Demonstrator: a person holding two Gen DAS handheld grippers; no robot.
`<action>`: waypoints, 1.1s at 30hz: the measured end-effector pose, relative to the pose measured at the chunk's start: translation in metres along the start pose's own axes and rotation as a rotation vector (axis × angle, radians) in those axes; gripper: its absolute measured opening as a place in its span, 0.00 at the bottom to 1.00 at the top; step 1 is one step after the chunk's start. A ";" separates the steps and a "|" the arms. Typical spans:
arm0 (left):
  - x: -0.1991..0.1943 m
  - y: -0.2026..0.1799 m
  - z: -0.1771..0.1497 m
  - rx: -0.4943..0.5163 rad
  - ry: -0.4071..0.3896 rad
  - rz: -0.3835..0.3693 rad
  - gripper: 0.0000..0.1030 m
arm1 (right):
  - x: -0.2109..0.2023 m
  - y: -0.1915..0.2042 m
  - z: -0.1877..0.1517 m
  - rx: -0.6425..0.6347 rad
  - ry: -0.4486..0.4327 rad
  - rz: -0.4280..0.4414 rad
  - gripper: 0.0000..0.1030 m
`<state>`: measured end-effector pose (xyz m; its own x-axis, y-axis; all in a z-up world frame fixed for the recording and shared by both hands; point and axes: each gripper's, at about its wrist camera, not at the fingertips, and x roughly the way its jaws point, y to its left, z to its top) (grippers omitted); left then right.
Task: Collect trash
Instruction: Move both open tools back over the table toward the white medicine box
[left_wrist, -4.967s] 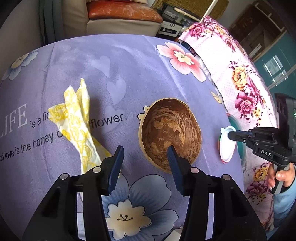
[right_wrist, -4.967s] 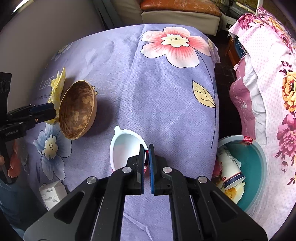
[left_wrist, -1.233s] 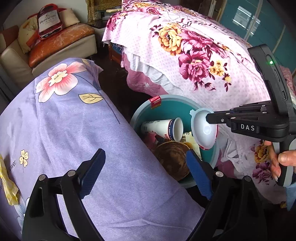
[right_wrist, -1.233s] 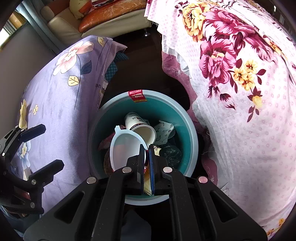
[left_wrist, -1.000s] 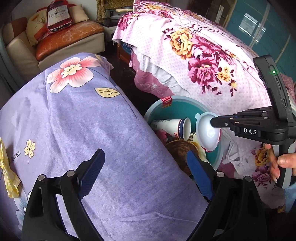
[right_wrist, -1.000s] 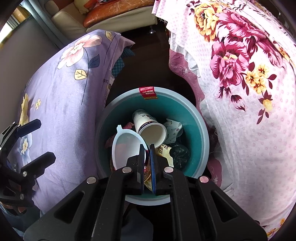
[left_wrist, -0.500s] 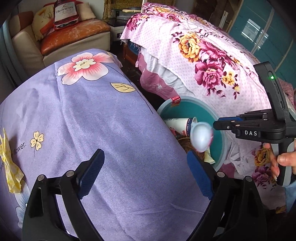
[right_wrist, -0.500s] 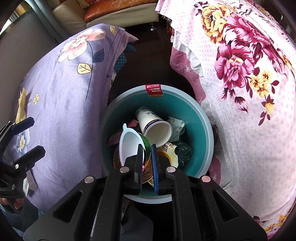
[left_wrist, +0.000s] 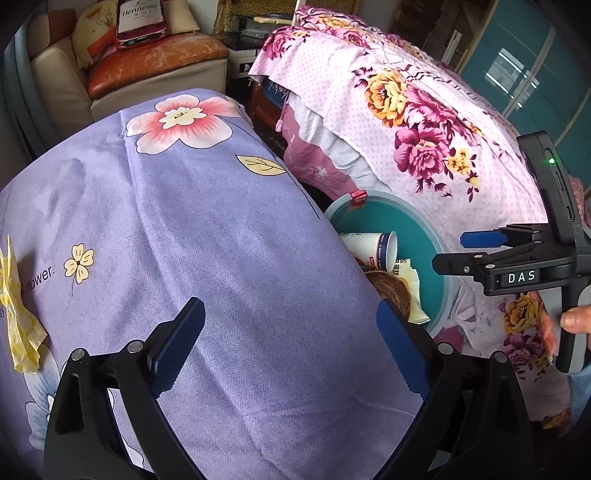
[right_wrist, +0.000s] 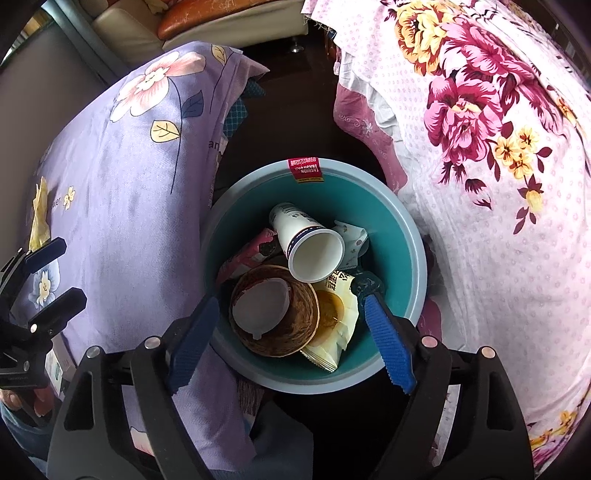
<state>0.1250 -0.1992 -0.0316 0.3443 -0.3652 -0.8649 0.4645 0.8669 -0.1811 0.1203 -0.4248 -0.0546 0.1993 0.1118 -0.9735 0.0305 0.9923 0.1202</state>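
The white plastic lid (right_wrist: 260, 308) lies inside the brown coconut-shell bowl (right_wrist: 275, 312), and both rest in the teal trash bin (right_wrist: 402, 236) on the floor between the purple floral table cloth (left_wrist: 207, 229) and the pink floral bedspread (left_wrist: 417, 122). Against the bowl's far side a white paper cup (right_wrist: 308, 245) lies tipped over with its mouth toward the camera, and a yellow snack wrapper (right_wrist: 332, 328) sits just beside the bowl, toward the bin's near wall. A red label (right_wrist: 304, 170) hangs over the bin's far rim. The right gripper (right_wrist: 291, 341) hangs above the bin's near rim with its blue pads spread wide and nothing between them, pointing down into the bin; half a second ago its jaws were only slightly parted and the lid was leaving them, and a second ago they pinched the lid. In the left wrist view the person's right hand (left_wrist: 554, 325) holds that tool by its grip beside the bin. The left gripper (left_wrist: 291, 345) is held over the near edge of the table, jaws wide apart and empty, as it was a second ago, though now more of the cloth fills its view. A crumpled yellow napkin (left_wrist: 16, 317) lies at the table's left edge, well apart from the bin.
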 end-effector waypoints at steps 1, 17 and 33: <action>-0.003 0.001 -0.001 0.000 -0.003 0.002 0.91 | -0.003 0.005 -0.001 -0.009 -0.003 -0.004 0.76; -0.063 0.076 -0.062 -0.028 -0.039 0.100 0.92 | -0.022 0.106 -0.026 -0.197 0.041 0.034 0.80; -0.114 0.202 -0.160 -0.171 -0.037 0.212 0.92 | 0.022 0.265 -0.101 -0.344 0.326 0.229 0.81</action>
<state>0.0491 0.0717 -0.0440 0.4504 -0.1791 -0.8747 0.2352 0.9689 -0.0772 0.0343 -0.1542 -0.0638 -0.1533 0.2840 -0.9465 -0.3125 0.8947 0.3191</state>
